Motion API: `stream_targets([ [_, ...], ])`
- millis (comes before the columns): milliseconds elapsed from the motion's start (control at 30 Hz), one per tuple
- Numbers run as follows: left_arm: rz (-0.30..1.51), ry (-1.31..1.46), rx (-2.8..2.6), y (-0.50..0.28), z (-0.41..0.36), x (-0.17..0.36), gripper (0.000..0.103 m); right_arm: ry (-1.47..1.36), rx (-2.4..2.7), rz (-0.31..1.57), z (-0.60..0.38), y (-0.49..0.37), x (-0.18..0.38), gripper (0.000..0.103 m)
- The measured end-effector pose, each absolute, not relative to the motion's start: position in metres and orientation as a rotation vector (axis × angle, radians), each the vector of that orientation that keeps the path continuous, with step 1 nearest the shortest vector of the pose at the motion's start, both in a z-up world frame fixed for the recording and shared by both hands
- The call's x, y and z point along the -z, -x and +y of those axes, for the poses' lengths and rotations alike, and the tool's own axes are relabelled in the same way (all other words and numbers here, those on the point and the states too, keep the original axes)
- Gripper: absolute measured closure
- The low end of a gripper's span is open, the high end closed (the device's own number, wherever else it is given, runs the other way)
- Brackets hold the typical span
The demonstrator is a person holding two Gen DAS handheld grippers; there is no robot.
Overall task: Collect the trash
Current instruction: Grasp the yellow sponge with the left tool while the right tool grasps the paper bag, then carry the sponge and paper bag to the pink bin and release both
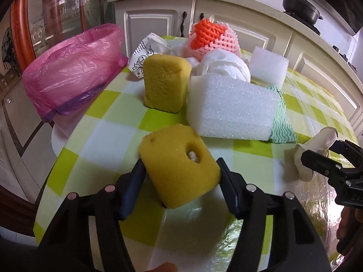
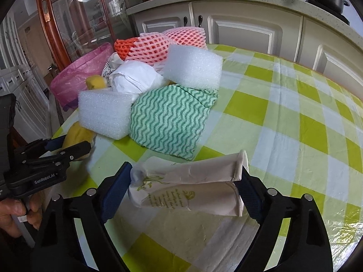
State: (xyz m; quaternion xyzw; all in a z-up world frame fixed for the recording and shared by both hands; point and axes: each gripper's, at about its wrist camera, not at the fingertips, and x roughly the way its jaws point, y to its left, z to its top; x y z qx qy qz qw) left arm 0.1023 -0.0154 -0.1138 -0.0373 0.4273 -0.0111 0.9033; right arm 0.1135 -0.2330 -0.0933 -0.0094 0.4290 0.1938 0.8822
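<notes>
We see a bench [image 1: 106, 140] under a green-checked cloth, piled with trash. Our left claw [image 1: 181, 179] is half closed, its pads touching both sides of a yellow sponge [image 1: 179, 170] resting on the cloth. Our right claw [image 2: 185, 181] stands wide, its pads pressing the ends of a crushed paper cup [image 2: 186, 188]. A pink-lined bin [image 1: 72, 72] stands beyond the bench's left edge.

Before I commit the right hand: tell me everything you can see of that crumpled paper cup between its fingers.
The paper cup is off-white, crushed flat and creased, with a faint yellow-green print and small text on its side. It lies on its side on the checked tablecloth, rolled rim toward the right finger, squashed base toward the left. The right gripper straddles it, blue pads at both ends, seemingly just touching. It is clear of the green wavy cloth behind it.
</notes>
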Motion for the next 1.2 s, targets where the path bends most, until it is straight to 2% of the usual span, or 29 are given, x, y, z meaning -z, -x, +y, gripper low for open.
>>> stream_targets([
  [233,0.874,0.079,0.034,-0.099,-0.014,0.106,0.049,0.011,-0.409,0.888,-0.238,-0.108,0.092,0.020],
  [933,0.777,0.099,0.003,-0.083,0.006,0.059,0.050,-0.038,-0.408,0.806,-0.250,-0.110,0.054,0.020],
  [1200,0.677,0.113,-0.062,-0.101,0.040,0.014,0.050,-0.025,-0.485,0.746,-0.216,-0.138,0.018,0.020],
])
